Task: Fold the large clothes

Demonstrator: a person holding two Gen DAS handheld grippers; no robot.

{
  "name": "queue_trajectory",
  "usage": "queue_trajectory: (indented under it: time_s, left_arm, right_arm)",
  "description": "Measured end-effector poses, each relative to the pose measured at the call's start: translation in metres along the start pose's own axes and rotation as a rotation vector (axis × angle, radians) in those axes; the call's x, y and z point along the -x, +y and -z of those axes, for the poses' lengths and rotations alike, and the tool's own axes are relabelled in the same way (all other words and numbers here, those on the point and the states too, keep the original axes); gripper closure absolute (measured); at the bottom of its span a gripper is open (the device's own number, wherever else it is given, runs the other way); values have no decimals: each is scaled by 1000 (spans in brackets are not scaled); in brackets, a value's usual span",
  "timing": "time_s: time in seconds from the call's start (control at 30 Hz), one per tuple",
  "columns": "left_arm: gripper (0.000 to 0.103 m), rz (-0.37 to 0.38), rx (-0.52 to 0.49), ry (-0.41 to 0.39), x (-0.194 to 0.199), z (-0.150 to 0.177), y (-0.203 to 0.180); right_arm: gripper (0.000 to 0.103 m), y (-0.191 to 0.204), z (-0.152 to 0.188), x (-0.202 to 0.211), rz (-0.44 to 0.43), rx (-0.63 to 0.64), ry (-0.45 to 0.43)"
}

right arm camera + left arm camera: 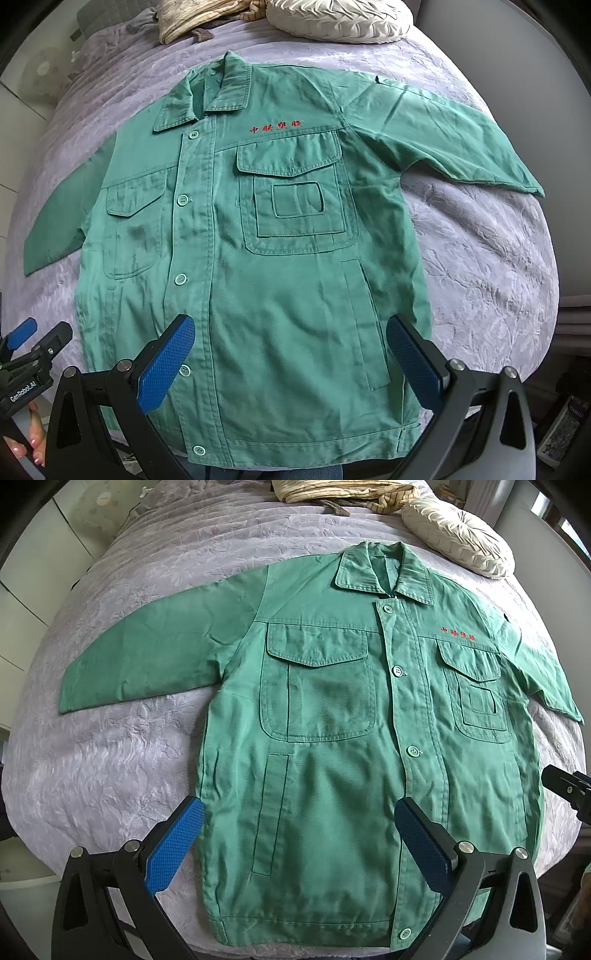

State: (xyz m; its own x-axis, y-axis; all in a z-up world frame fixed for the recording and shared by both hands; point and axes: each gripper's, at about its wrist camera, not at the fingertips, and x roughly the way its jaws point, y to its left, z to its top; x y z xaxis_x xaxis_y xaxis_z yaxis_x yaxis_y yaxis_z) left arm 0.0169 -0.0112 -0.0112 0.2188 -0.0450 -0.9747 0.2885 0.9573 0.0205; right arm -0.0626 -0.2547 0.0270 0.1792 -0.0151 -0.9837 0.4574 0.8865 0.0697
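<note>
We saw the green work jacket [332, 738] spread flat, bare bedspread [110, 768] beyond both sleeves. Our left gripper [299, 843] and right gripper [290, 360] hovered over its hem, fingers wide apart, holding nothing.

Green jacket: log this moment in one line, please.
stage: pre-fold | green jacket: flat, buttoned, sleeves spread, on bed | left gripper: open, empty | right gripper: open, empty

"GenRobot.AI" on left hand-held gripper [22, 343], red characters on jacket [275, 127]
</note>
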Motion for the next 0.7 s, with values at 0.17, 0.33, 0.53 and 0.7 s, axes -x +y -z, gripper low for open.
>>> queue_trajectory:
  time_s: [0.17, 0.33, 0.53, 0.7]
  left_arm:
    - [0, 0, 0, 0, 0, 0, 0]
    - [0, 1, 0, 1, 0, 0, 0]
    - [0, 1, 0, 1, 0, 0, 0]
    - [0, 1, 0, 1, 0, -1, 0]
  right_arm:
    - [0, 0, 0, 0, 0, 1, 1]
    - [0, 0, 0, 0, 1, 2, 0]
    - [0, 1, 0, -1, 2, 2, 3]
    - [0, 1, 0, -1, 2, 3, 3]
